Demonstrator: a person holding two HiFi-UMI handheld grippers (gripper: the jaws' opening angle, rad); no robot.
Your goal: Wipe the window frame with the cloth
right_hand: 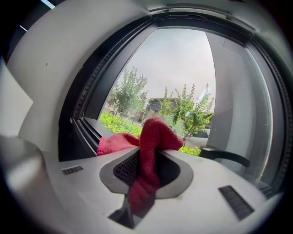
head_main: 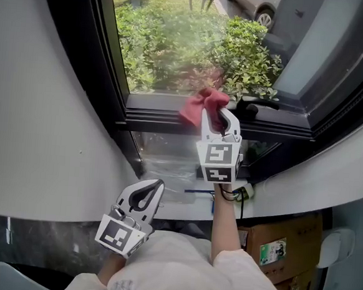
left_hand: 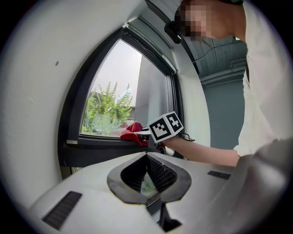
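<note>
In the head view we look down on a dark window frame set in a curved white wall, with a pale sill beneath it. Green shrubs and part of a grey car lie outside the glass. The right gripper reaches up to the frame's lower rail with its jaws clamped on a red cloth. The cloth bunches against the rail just beside a black window handle. The left gripper hangs low, near the person's body and well apart from the frame. A brown cardboard box sits at lower right; its green-and-white label is too small for us to read. The only other print we see is the black-and-white square markers on each gripper's cube.

In the left gripper view, we see that gripper's jaw tips meeting, and nothing is gripped between them. Beyond them the red cloth rests on the lower rail, with the right gripper's marker cube just behind it and a bare forearm stretching back to the right.

In the right gripper view, the jaws pinch the cloth between their ribbed black pads. One fold rises above the tips and another spills left toward the frame. Trees and pale sky fill the pane, and the black handle shows at right.
</note>
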